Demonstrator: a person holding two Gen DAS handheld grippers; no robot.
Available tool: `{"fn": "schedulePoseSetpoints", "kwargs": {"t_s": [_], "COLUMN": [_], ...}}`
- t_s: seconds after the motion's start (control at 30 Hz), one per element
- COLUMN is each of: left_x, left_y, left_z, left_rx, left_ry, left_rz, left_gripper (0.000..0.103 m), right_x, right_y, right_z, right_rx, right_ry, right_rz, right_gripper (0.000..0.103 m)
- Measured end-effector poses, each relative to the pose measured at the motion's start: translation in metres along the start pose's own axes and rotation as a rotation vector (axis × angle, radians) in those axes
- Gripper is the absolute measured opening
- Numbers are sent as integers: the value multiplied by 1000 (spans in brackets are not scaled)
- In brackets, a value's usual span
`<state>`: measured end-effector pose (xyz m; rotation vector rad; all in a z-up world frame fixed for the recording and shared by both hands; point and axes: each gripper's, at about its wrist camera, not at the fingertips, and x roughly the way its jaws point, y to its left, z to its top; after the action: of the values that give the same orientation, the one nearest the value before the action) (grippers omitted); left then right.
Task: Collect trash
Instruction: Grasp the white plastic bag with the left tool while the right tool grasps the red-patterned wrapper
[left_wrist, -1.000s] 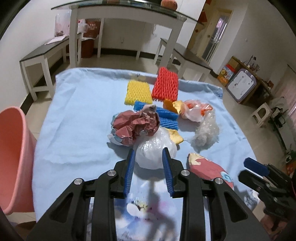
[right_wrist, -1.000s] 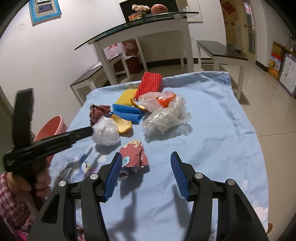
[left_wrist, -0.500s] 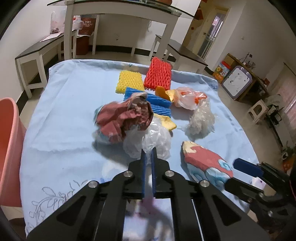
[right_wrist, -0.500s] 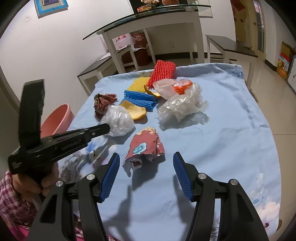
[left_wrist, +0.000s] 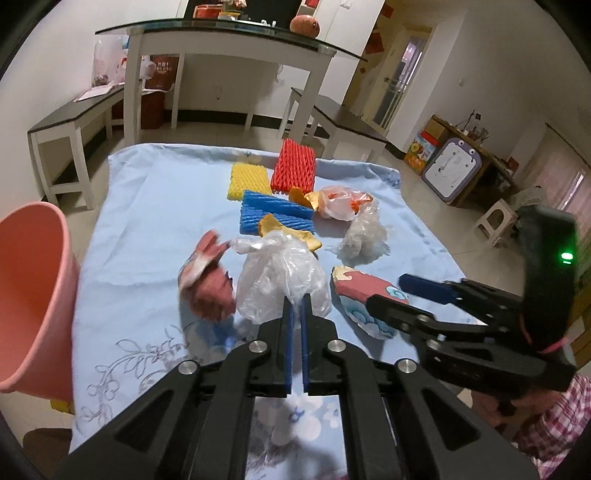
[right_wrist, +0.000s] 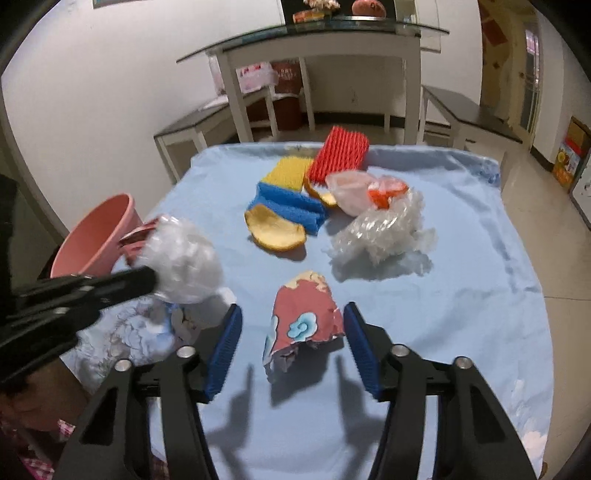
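while the left gripper (left_wrist: 294, 314) pinches the limp, slippery clear plastic bag (left_wrist: 282, 275) by its near edge, the right gripper (right_wrist: 293, 345), jaws just closing, straddles the stiff, light torn patterned paper (right_wrist: 301, 323); best squeezed across its middle.

A crumpled clear plastic bag (left_wrist: 282, 280) is pinched at its near edge and lifted off the blue sheet (left_wrist: 155, 206), with a reddish paper wad (left_wrist: 208, 284), blurred, just beside it on the side of the pink bin (left_wrist: 33, 295). A torn red paper scrap with a blue cloud print (right_wrist: 301, 319) lies flat on the sheet. Farther back lie a clump of clear film (right_wrist: 384, 236), a thin bag holding something orange (right_wrist: 364, 190), two pieces of yellow peel (right_wrist: 275, 230), and blue (right_wrist: 288, 203), yellow (right_wrist: 290, 171) and red (right_wrist: 338, 153) foam nets, clustered and partly overlapping.
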<state>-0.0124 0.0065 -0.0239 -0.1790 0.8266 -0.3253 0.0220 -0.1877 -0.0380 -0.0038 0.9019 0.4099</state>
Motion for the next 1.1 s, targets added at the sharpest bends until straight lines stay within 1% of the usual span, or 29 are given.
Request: {"fn": "schedulePoseSetpoints", "kwargs": {"t_s": [0.03,0.07,0.1,0.13,0.2,0.27,0.4,0.63,0.7,0.8,0.87,1.1], "left_x": [-2,-5,-6,-8,-12,-15,-30,-62,-70,-85,-93,-114], "left_y": [1,2,3,4,6,8,14,32,38,48,55,82], "left_z": [-1,-1,-2,-2,-2,-1,5,16,19,21,21,14], "left_rx": [-1,-4,-8,-16,-28,-36,-46,-65,-67,-68,-73,-122], "left_ry": [-4,-8,-11,-13,-21,-32,-76,-169,-193,-236,-254,-283], "left_rz": [1,3,0,-4,-7,-12,-12,39,66,138,171,278], "left_gripper": [3,3,3,3,3,3,3,3,3,3,3,3], "right_x": [3,4,5,4,1,-4,-17,-42,-46,-48,-47,-41], "right_y": [0,0,0,-1,-1,-3,-6,2,8,23,34,87], "right_z": [-1,-2,-3,-4,-6,-6,-1,21,30,42,48,69], "right_rx": [-1,-2,-2,0,4,12,38,51,47,31,15,-77], "right_ry": [15,23,27,28,22,11,-25,-110,-126,-146,-150,-157], "right_rz": [-1,0,3,6,6,8,15,43,63,89,106,183], "right_gripper": [37,29,23,21,14,12,9,9,9,9,9,9]}}
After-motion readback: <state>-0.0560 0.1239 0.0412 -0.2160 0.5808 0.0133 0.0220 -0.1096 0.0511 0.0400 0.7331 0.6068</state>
